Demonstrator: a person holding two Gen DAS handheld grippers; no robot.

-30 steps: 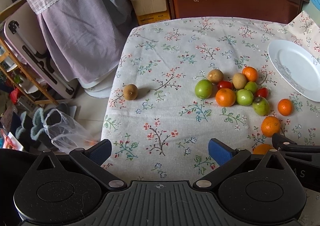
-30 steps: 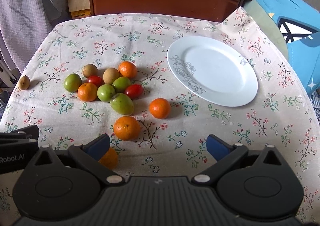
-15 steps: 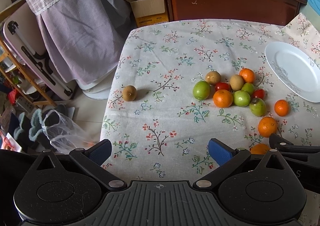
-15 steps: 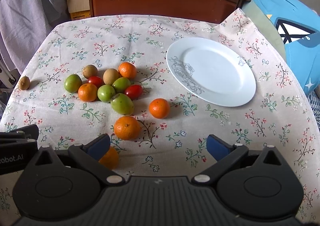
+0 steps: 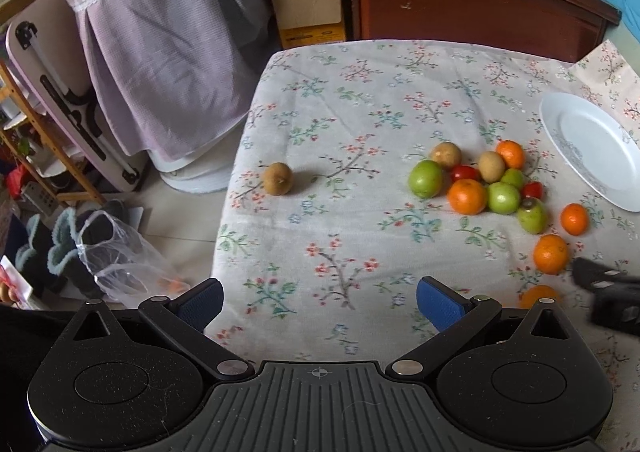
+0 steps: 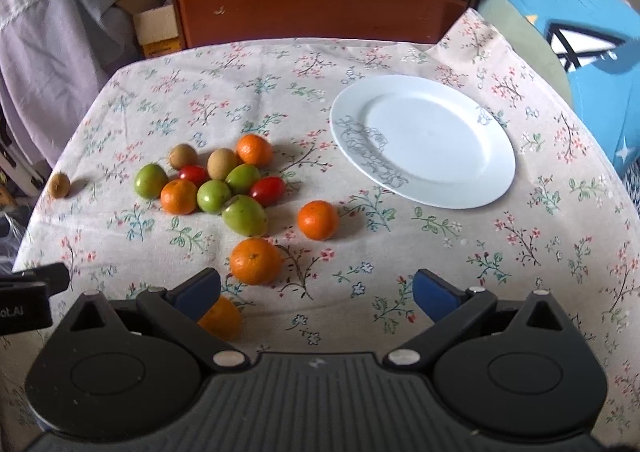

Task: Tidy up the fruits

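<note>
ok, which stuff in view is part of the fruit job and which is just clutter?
Job:
- fruit cluster
- loose oranges
- lone brown fruit
- white plate, nothing on it
- left hand-held gripper and right hand-held gripper, both open

Clutter:
- cardboard box
- wooden cabinet
- plastic bag

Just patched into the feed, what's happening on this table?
Nothing is picked up yet. The left gripper and right gripper both hover open and empty over the floral tablecloth. The white plate holds nothing; the oranges, green fruits and tomatoes sit clustered left of it, one kiwi apart.
</note>
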